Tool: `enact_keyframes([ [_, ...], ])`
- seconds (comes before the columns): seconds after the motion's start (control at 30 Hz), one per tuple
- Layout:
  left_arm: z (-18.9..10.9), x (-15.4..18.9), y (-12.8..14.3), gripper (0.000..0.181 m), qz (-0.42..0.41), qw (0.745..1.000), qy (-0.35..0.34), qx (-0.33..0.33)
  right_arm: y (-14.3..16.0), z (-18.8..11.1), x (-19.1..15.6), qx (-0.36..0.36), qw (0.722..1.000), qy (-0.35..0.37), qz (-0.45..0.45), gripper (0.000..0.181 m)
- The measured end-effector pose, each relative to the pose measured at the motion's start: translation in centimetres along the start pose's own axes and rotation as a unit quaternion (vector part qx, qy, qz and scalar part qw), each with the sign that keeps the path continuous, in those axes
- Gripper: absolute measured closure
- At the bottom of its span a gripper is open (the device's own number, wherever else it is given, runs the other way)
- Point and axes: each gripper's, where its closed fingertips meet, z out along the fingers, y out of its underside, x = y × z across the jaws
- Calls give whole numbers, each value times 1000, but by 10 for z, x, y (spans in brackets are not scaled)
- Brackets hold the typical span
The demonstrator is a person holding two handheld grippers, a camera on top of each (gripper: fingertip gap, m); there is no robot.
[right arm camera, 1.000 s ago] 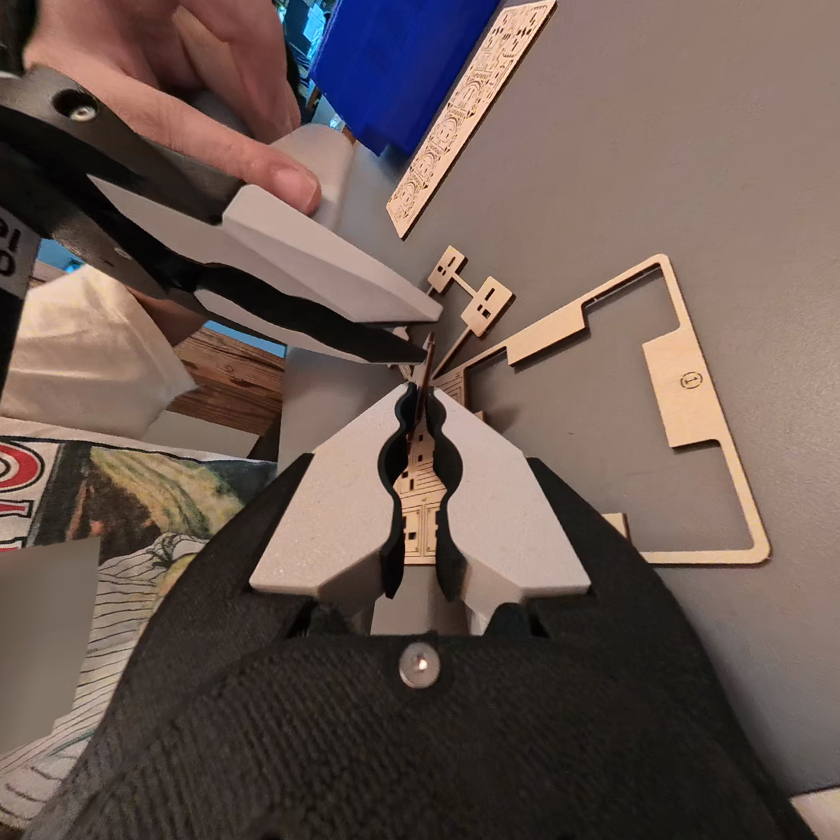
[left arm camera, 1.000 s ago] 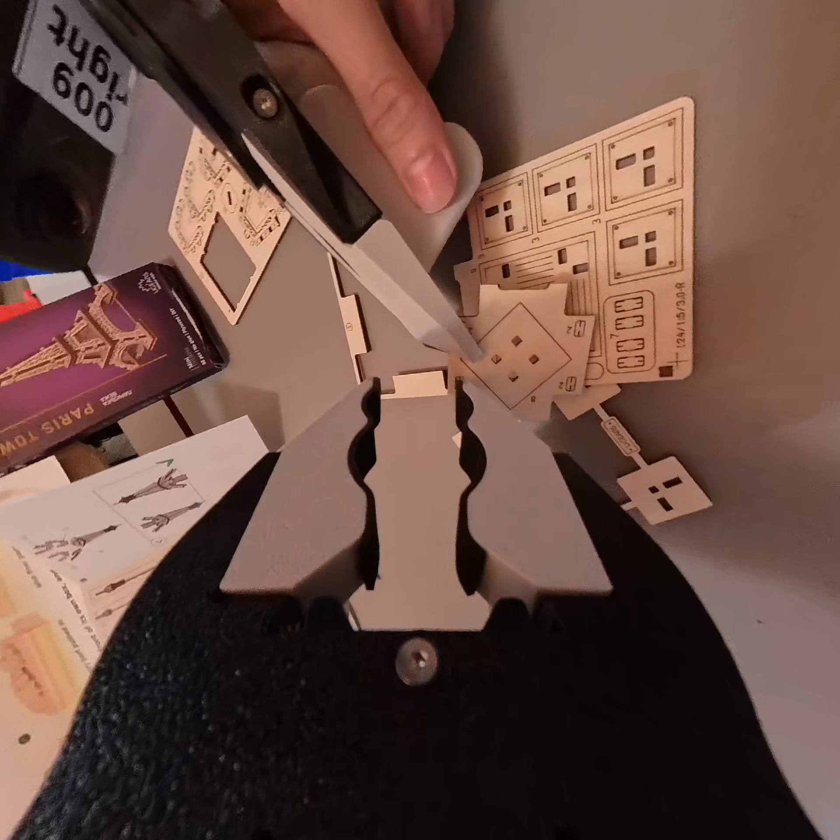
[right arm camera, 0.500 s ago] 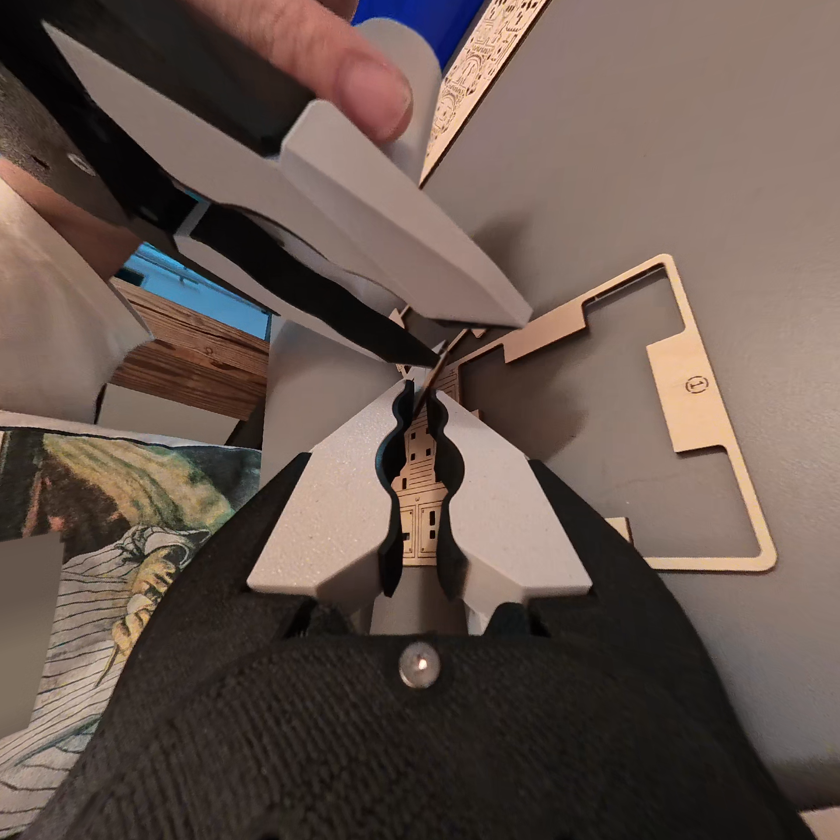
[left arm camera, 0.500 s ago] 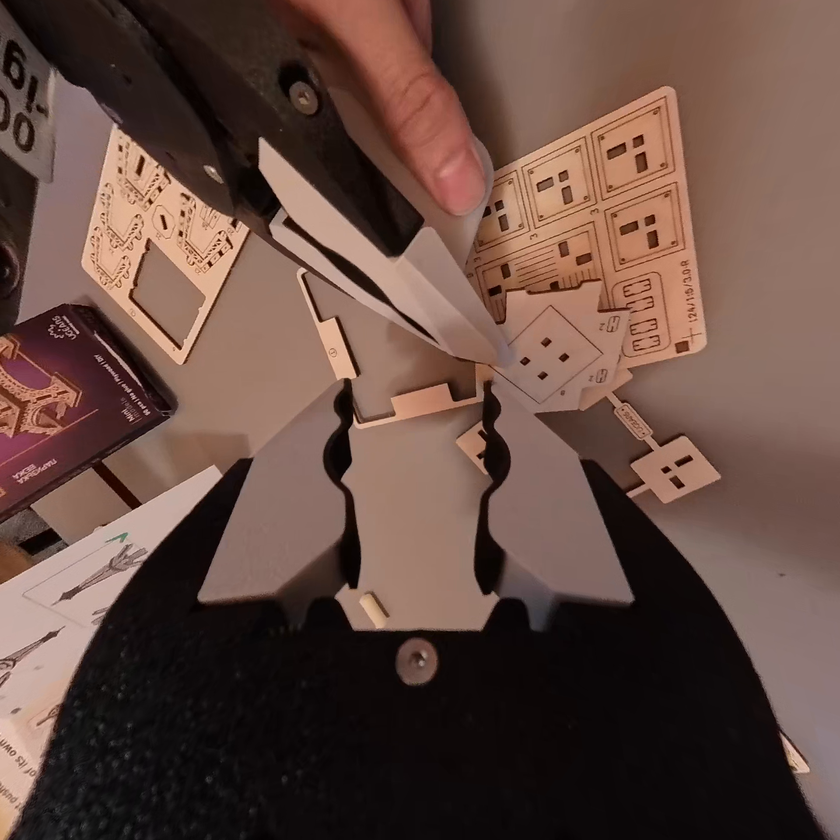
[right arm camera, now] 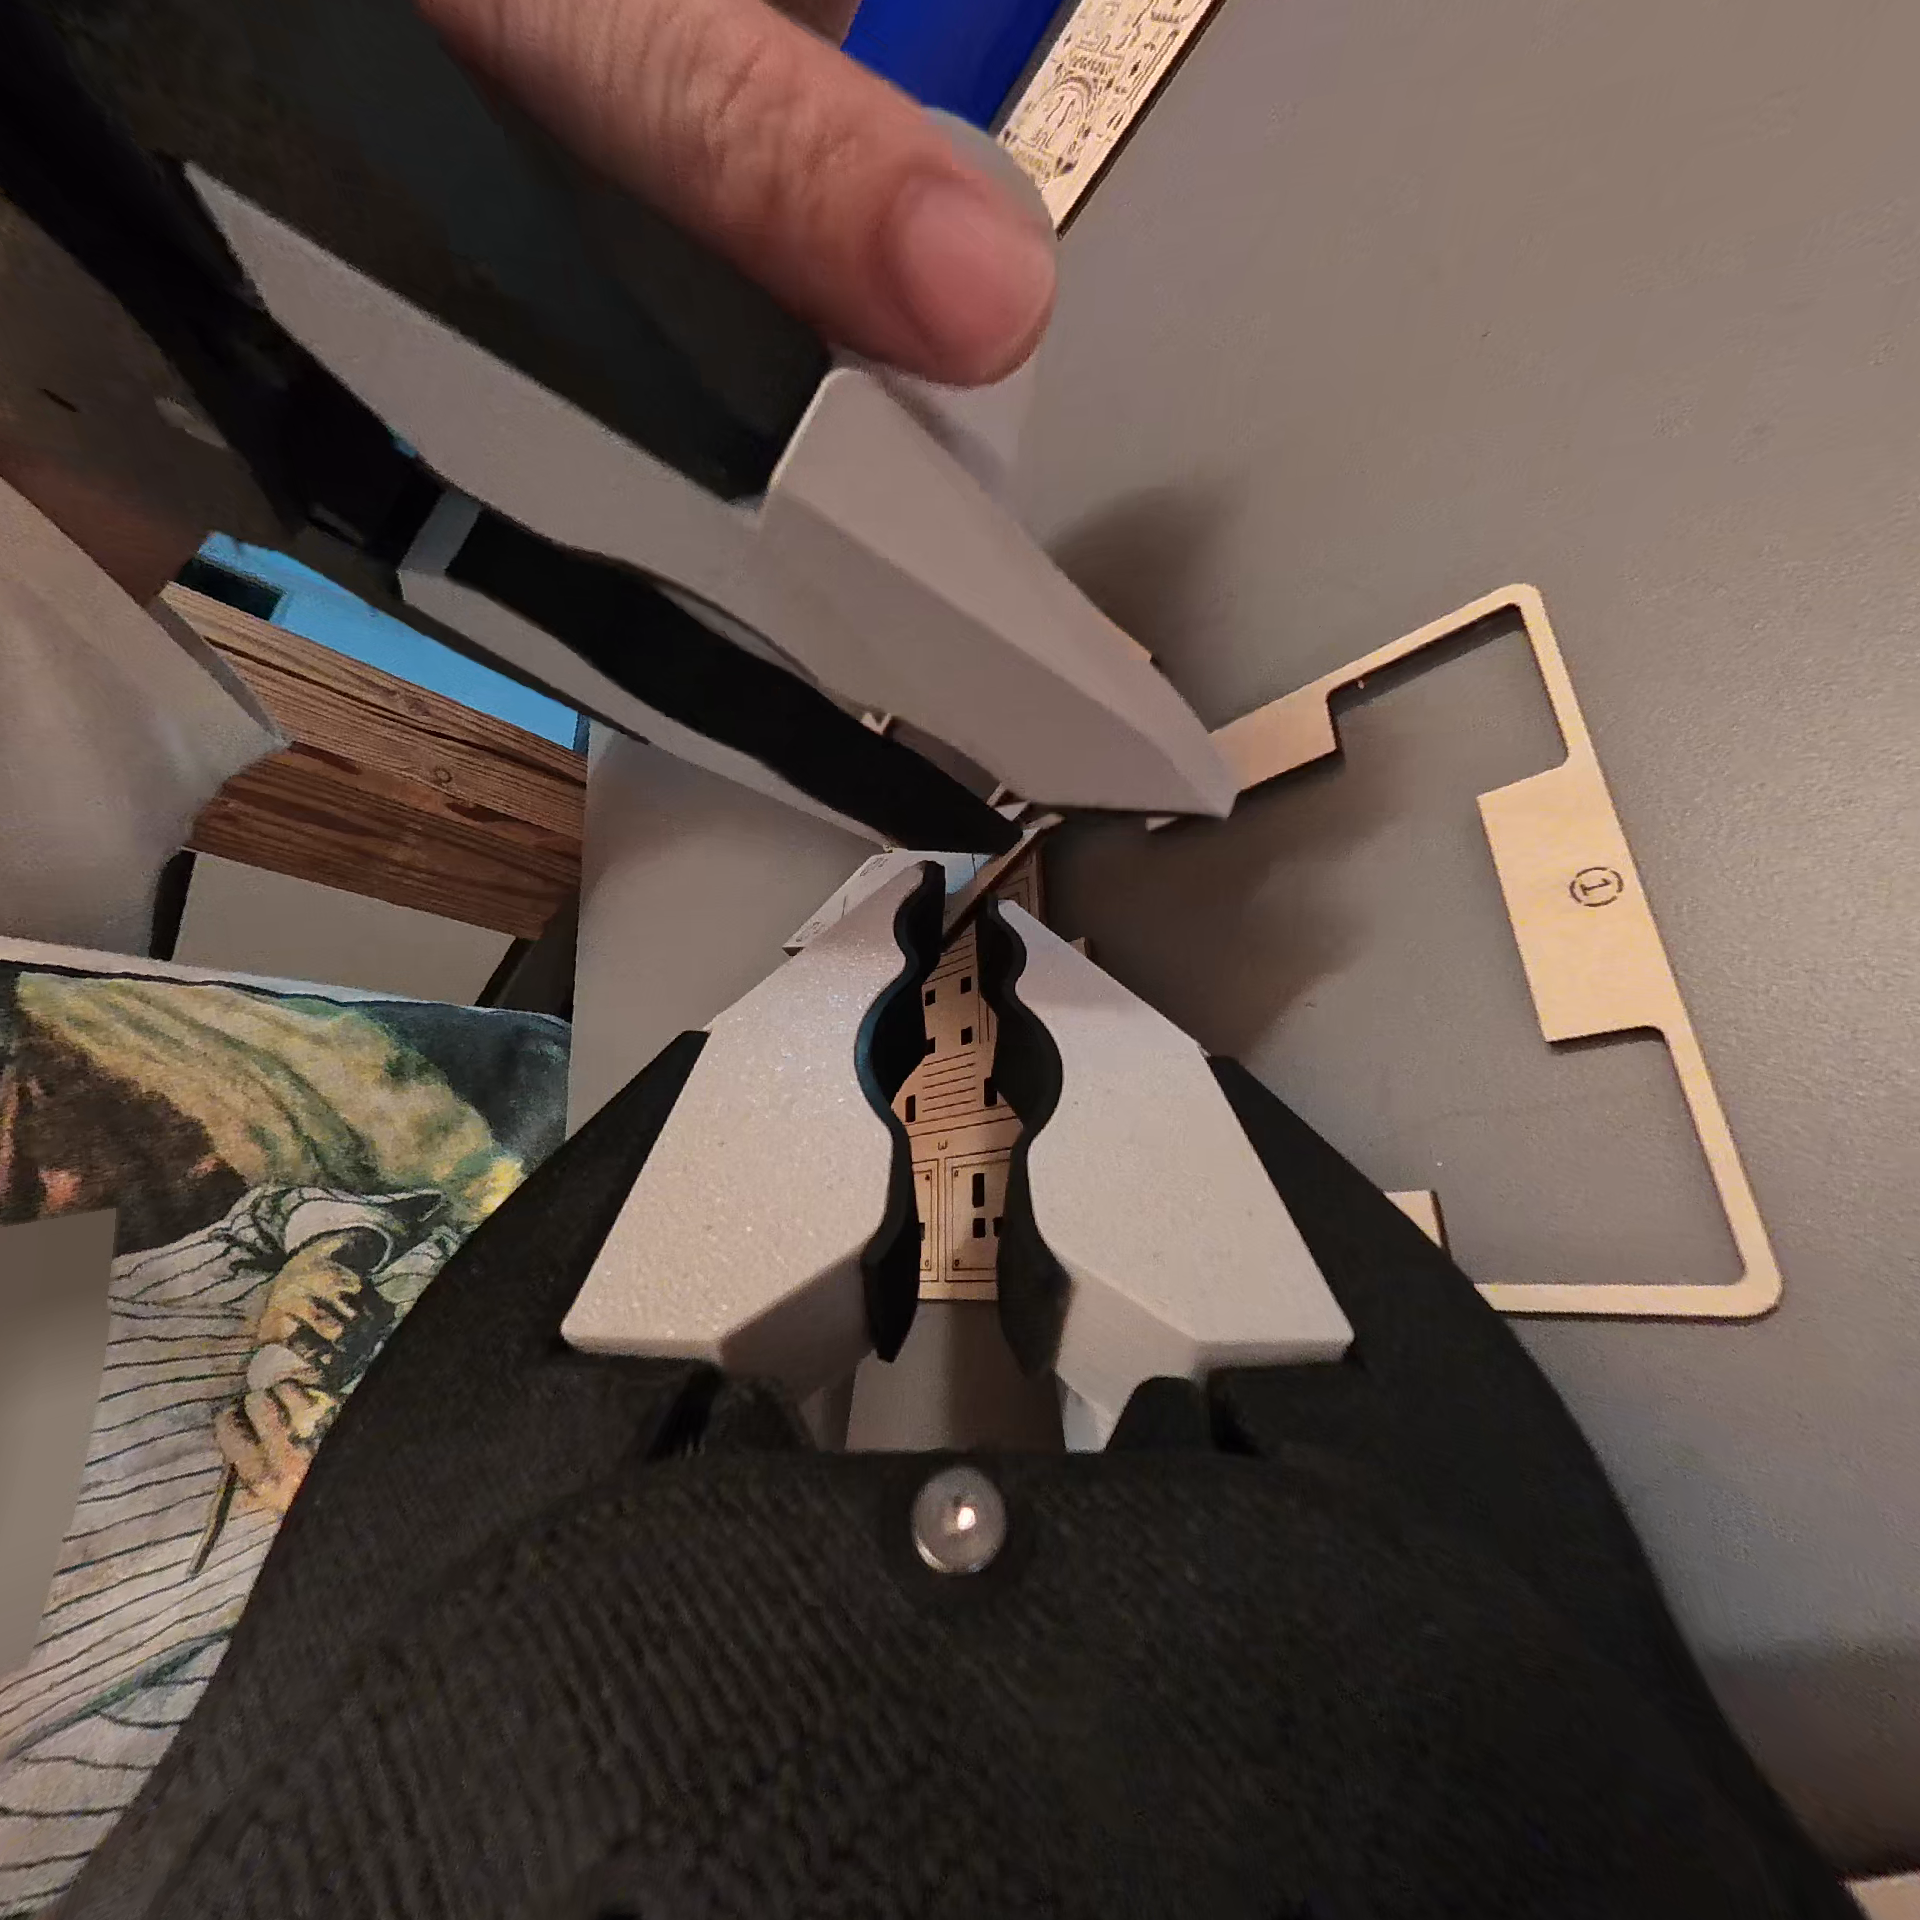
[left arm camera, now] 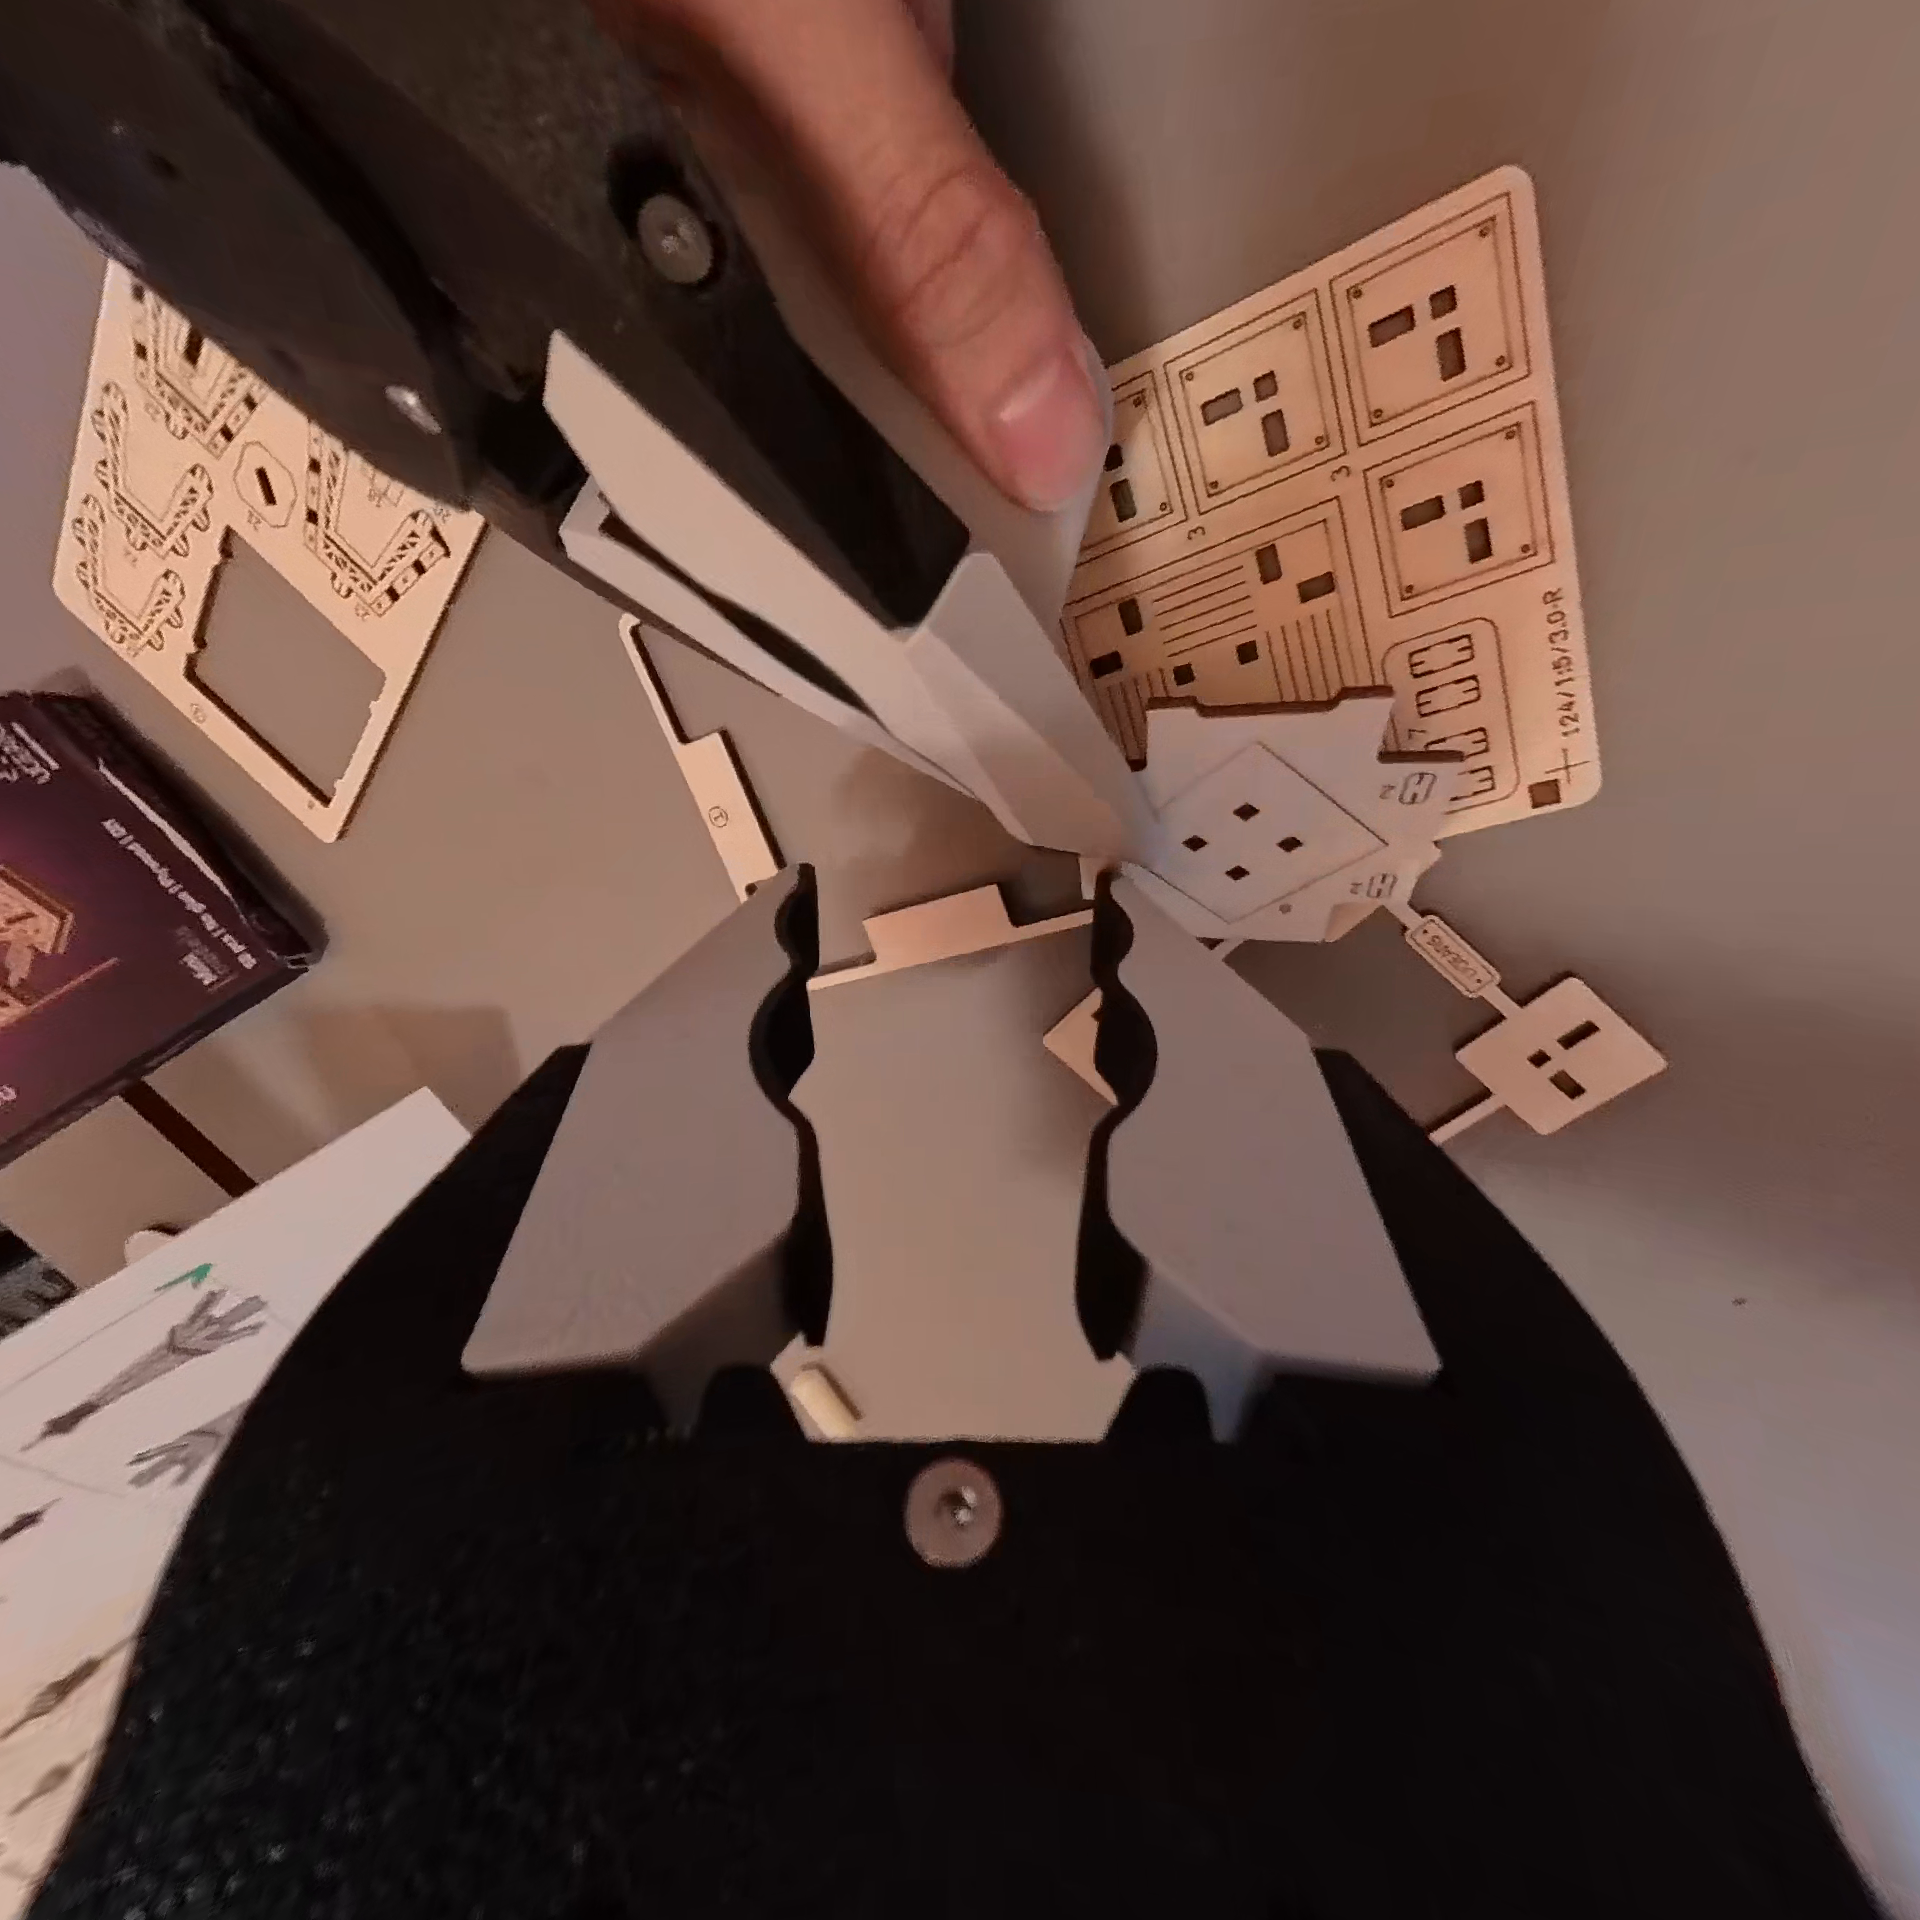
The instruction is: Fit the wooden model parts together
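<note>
My right gripper is shut on a thin wooden part, seen edge-on between its tips. In the left wrist view this part is a square platform with four small holes, held by the right gripper, which comes in from the upper left. My left gripper is open and empty. Its right fingertip is at the platform's near corner. In the right wrist view the left gripper reaches in from the upper left, its tips right over the held part.
On the grey table lie a wooden sheet of square panels, an empty frame, a lattice sheet and small squares on a sprue. A purple box and an instruction sheet lie at the left.
My left gripper has opened wider and moved in towards the right gripper, so its right fingertip now meets the held platform's corner. The right gripper has stayed shut on the part.
</note>
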Motion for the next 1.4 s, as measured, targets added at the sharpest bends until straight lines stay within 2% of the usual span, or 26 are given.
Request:
enact_keyframes([
  [0.07,-2,-1,1,129,-19,1000,-9,11,0,0,-1,1,1000,0,-5,177],
  [0.17,-13,-13,5,109,-61,995,-69,26,-2,-1,-3,8,1000,-2,-13,178],
  [0.3,-30,-12,5,114,-115,986,-106,59,-7,-6,-9,29,999,-22,-18,180],
  [0.47,-45,-6,10,114,-168,975,-121,84,-13,-14,-12,58,998,-29,-25,180],
  [0.57,-46,0,13,124,-211,967,-103,94,-13,-14,-14,57,997,-25,-38,181],
  [0.67,-52,7,4,146,-259,953,-71,139,-12,-14,-20,55,995,-14,-78,181],
  [0.73,-63,9,-6,156,-278,941,-57,185,-13,-16,-26,46,987,7,-153,180],
  [0.8,-80,11,-14,163,-291,927,-51,231,-17,-22,-45,49,963,23,-263,180],
  [0.83,-90,10,-17,168,-299,919,-53,252,-23,-26,-61,67,942,28,-326,180],
  [0.9,-109,10,-23,170,-310,905,-56,286,-32,-32,-93,115,874,40,-470,180],
  [0.97,-120,11,-22,172,-311,904,-72,284,-53,-39,-91,168,789,152,-571,181],
  [1.03,-124,12,-16,181,-304,911,-105,257,-61,-45,-81,158,670,278,-670,181],
  [1.1,-123,16,-12,181,-297,918,-123,232,-61,-42,-68,109,584,351,-724,181],
  [1.17,-120,20,-8,181,-291,923,-139,210,-62,-38,-64,81,507,390,-764,181],
  [1.27,-112,27,-4,178,-289,929,-142,183,-66,-33,-62,61,441,425,-788,181],
  [1.4,-110,31,-4,175,-285,931,-146,175,-68,-28,-57,37,395,445,-803,181],
])
